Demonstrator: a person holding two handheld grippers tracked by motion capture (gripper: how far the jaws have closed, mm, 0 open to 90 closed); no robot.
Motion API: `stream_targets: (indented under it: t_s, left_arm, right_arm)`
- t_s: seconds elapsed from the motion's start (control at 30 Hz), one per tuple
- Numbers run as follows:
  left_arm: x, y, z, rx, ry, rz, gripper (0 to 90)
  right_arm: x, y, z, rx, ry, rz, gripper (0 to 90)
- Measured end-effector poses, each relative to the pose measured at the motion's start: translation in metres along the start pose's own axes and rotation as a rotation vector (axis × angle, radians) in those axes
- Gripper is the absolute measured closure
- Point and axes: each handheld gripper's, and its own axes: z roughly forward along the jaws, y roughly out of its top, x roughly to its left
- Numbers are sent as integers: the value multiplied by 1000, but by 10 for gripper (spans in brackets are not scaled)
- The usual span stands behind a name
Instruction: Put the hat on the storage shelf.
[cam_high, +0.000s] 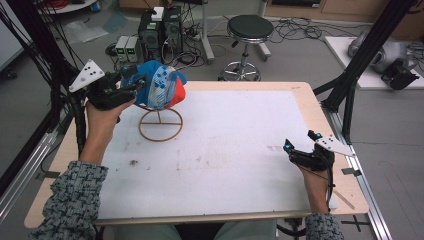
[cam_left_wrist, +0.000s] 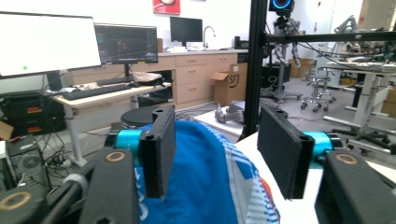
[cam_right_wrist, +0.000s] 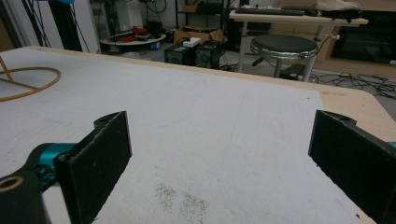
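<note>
Beyond the table: a round black padded stool (cam_high: 250, 27) stood on a grey floor.
Beside it: two black computer towers (cam_high: 160, 30).

**A robotics lab workspace**

The tabletop (cam_high: 225, 150) stands inside a black metal frame (cam_high: 370, 45) on a grey floor strewn with cables (cam_high: 295, 27). Computer towers (cam_high: 160, 30) and a round stool (cam_high: 248, 30) sit behind it. Monitors (cam_left_wrist: 126, 44), a keyboard desk (cam_left_wrist: 102, 93) and wooden cabinets (cam_left_wrist: 201, 77) line the walls.

Cap (cam_high: 161, 89) atop wire stand (cam_high: 160, 121), table's (cam_high: 240, 150) far-left.
</note>
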Motion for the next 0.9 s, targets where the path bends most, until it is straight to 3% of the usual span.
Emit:
stream_targets:
  t_s: [0.33, 0.7, 0.9]
  left_arm:
    - [1, -7, -23, -14, 55, 9, 380]
    - [0, -24, -51, 3, 125, 21, 331]
    - [-8, -38, -64, 17, 164, 55, 300]
  right_arm:
    - [0, 0, 0, 0, 1, 1, 49]
    - [0, 0, 1, 2, 4, 6, 49]
    - [0, 0, 0, -3, 5, 12, 49]
